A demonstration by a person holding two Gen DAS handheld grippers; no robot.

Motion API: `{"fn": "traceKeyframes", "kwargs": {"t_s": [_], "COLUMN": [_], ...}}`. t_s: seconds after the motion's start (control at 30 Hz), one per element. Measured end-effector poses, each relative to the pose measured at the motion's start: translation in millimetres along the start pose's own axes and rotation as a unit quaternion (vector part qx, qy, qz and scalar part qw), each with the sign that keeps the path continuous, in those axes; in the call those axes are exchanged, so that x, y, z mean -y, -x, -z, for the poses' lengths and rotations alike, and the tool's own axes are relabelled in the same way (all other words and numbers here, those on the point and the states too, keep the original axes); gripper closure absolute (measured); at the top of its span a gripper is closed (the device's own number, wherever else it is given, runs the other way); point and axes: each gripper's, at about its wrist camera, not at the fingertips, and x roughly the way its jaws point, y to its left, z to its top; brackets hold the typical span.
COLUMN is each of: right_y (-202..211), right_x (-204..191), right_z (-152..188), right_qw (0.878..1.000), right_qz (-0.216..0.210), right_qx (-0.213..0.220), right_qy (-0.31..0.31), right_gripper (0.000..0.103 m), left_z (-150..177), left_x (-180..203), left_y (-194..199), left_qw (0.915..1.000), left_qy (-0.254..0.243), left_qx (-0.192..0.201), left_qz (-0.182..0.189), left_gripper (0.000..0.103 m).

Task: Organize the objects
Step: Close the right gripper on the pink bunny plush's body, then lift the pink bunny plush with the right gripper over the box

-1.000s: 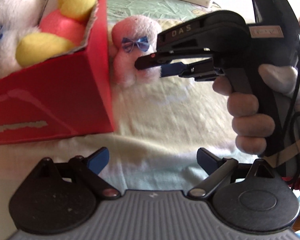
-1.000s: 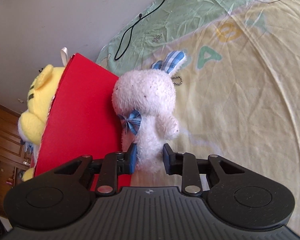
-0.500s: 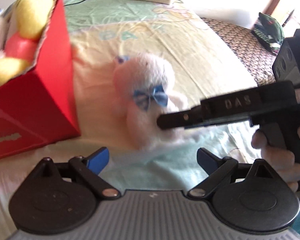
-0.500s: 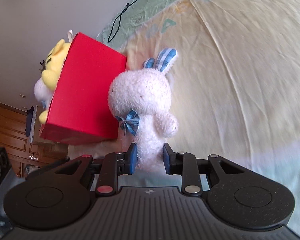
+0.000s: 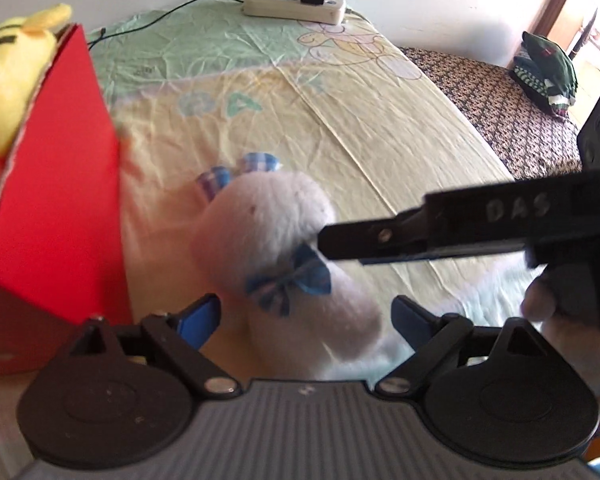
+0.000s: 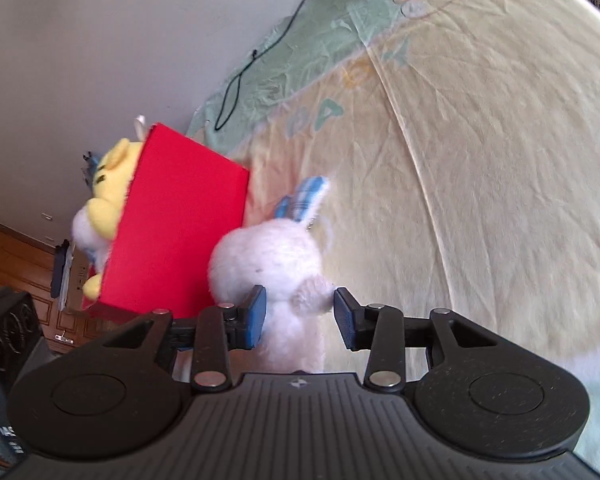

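Bed sheet [image 6: 480, 168]: yellow-green, printed. Red box [image 6: 180, 240]: on sheet, yellow plush [image 6: 108, 176] inside. White rabbit plush [image 6: 272, 264]: beside box, body between right gripper [image 6: 300, 314] jaws, gripped. Left gripper [image 5: 304, 316]: jaws spread wide, empty.

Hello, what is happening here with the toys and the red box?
A person is tidying plush toys on a bed, with a hand-held gripper in each hand. The right gripper has a white bunny between its fingers, around the body, beside the red box. The box already holds a yellow plush. The left gripper is open and holds nothing. The bunny is not yet in the box.
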Motion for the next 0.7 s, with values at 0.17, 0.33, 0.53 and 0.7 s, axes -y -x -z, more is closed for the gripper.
{"fn": "traceKeyframes", "kwargs": {"t_s": [0.17,0.33,0.53,0.7], "right_y": [-16.0,-27.4,-24.3,-12.6], "right_x": [0.8,-2.0,-13.5,-18.0], "right_z": [-3.1,-1.7,2.1,10.0], "right_qw": [0.999,0.998,0.997,0.997], "right_qz": [-0.03,-0.049,-0.052,-0.051], "right_qx": [-0.019,-0.038,-0.045,-0.044], "right_qy": [-0.007,-0.012,0.019,0.035], "right_gripper": [0.054,0.054,0.065,0.066], "left_z": [-7.5,-7.2,-1.2,3.8], "left_x": [-9.0,-15.8,-11.0,-7.8], "left_y": [-14.1,-17.1,-14.3,-4.6], "left_qw": [0.9997,0.9992,0.9995,0.9998], "left_qy": [0.019,0.035,0.025,0.014], "left_qx": [-0.008,-0.018,-0.018,-0.015], "left_qz": [-0.011,-0.009,-0.01,0.001], "left_gripper": [0.015,0.018,0.019,0.021]}}
